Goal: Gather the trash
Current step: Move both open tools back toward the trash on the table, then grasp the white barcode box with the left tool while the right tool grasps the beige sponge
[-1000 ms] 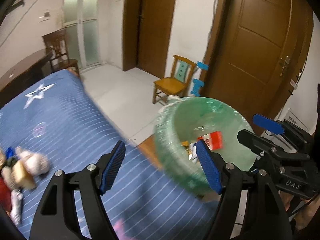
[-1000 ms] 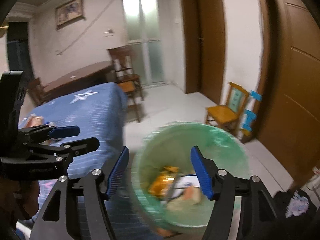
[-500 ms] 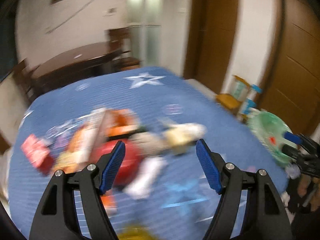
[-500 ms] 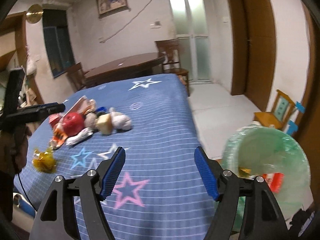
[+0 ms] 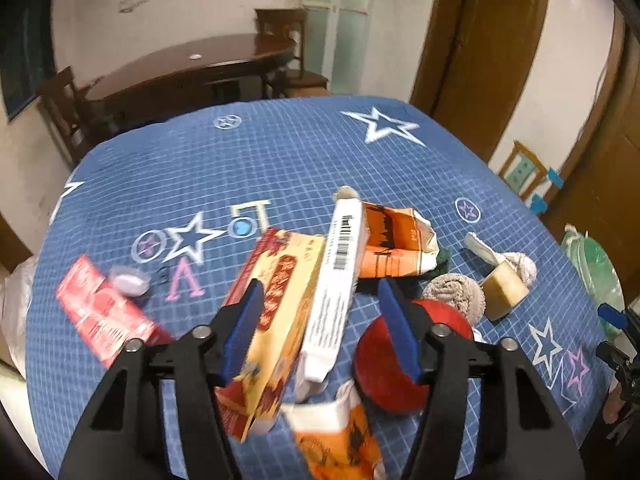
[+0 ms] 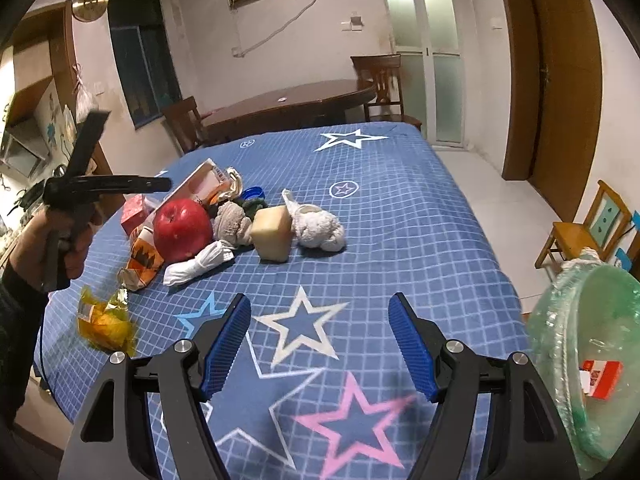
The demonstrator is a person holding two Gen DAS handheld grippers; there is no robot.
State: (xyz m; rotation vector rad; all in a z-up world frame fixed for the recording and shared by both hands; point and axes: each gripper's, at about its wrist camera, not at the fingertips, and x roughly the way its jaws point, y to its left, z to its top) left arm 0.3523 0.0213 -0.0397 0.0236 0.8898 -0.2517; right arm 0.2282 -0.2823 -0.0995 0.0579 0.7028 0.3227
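Rubbish is partly collected, by the look of it: the green-lined bin [image 6: 588, 368] beside the bed already holds a red-and-white packet [image 6: 602, 378], but a whole heap of litter still sits on the blue star blanket [image 6: 400, 216], so most of the job looks left to do.

Nearest the lens, the left gripper [image 5: 320, 328] hovers right over that heap, its jaws closing, with the yellow-and-red carton [image 5: 280, 312] and the long white barcode box [image 5: 340, 280] lying between the blue pads; whether the pads press on either yet I cannot tell, though a gap seems to show on the right side. Just below them lies an orange wrapper [image 5: 336, 444], and right of the jaws a red apple [image 5: 388, 368]. To the left rests a red packet [image 5: 100, 312]; further out, a torn orange carton [image 5: 396, 244].

Over on the other side, the right gripper [image 6: 320, 344] hangs with jaws wide and nothing between them, above bare blanket, well short of the pile. A crumpled yellow wrapper [image 6: 104, 316] lies nearer to it on the left; beyond come the white sock [image 6: 196, 266], the tan block [image 6: 272, 232] and the apple, with the bin just off to its right.
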